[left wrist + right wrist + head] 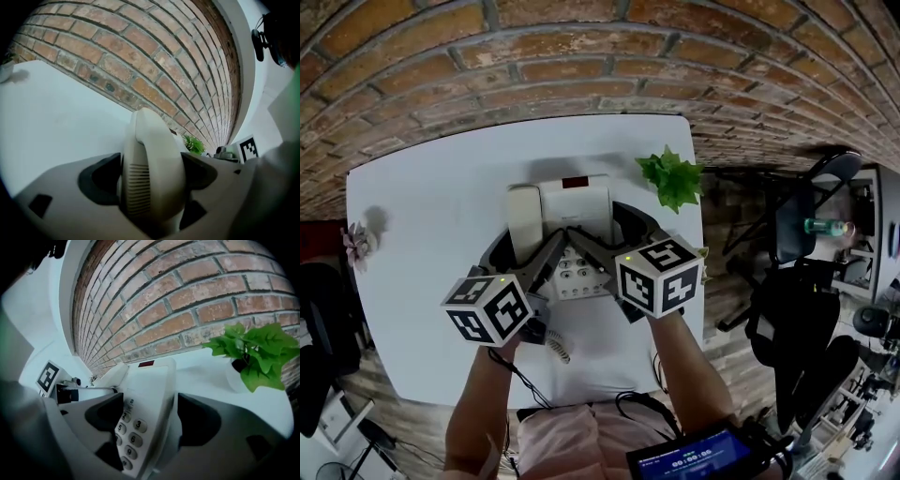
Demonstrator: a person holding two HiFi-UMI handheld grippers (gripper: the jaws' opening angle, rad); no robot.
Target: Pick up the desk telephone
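Note:
A beige desk telephone [574, 202] sits on the white table [422, 206], its handset [525, 220] resting in the cradle on the left side. My left gripper [528, 251] stands open astride the near end of the handset [150, 154], with dark pads on both sides and a gap at the left one. My right gripper [614, 234] is open too. It straddles the phone's right side, so the keypad [129, 432] lies between its jaws with space on each side. Both marker cubes hide the phone's near edge in the head view.
A small green potted plant [673, 178] stands just right of the phone, close to the right gripper's outer jaw. The brick wall [581, 56] runs behind the table. The phone's coiled cord [555, 345] trails toward the front edge. A black chair [806, 216] stands off the table's right side.

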